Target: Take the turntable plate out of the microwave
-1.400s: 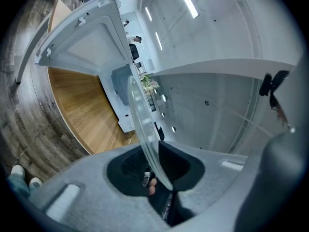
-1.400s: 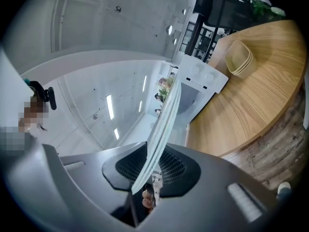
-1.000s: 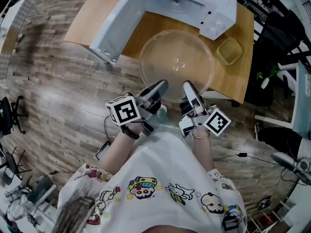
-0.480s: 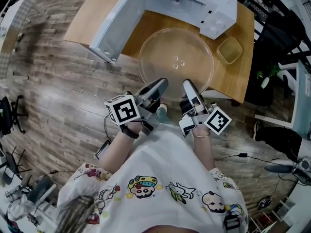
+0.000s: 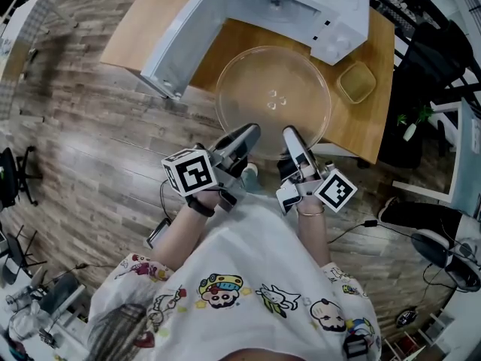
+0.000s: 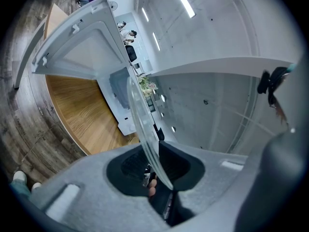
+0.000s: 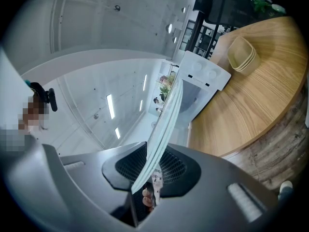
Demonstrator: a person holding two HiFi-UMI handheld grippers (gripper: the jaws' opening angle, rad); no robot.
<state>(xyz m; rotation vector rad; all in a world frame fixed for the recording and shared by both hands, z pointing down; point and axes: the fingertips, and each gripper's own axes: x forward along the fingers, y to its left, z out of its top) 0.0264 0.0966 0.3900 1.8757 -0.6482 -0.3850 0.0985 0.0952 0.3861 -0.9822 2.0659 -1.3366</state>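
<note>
Turntable plate [image 5: 273, 96] lying level, seemingly outside microwave [image 5: 285, 10]

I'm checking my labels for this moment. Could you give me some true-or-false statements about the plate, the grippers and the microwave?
1. The glass turntable plate is outside the microwave. True.
2. Only the left gripper holds the plate. False: the right gripper grips its rim too.
3. The microwave door is closed. False: it stands open.
4. A tan bowl sits on the wooden table beside the microwave. True.
</note>
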